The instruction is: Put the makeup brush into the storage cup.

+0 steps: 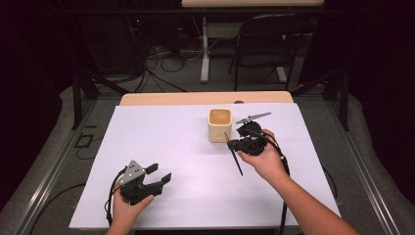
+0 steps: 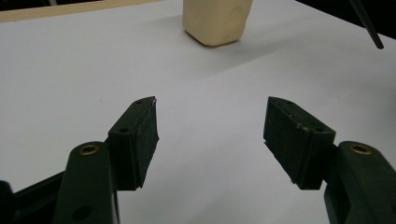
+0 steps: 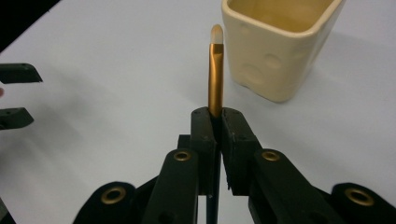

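Brush [image 3: 215, 74] beside cream cup [image 3: 280, 46]

One brush [image 3: 215, 77], one cup [image 1: 219, 125], two grippers [image 1: 147, 180] [image 1: 234, 144]

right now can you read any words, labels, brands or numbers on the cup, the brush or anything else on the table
None: no readable text anywhere.
Cream cup: only moulded round dimples, no print.
Brush, clamped in the right tool: plain gold ferrule, no lettering visible.
Left tool, open: black jaws with brass screws, no markings.
White table cover: blank.
Equipment beyond the table is too dark and small to read.
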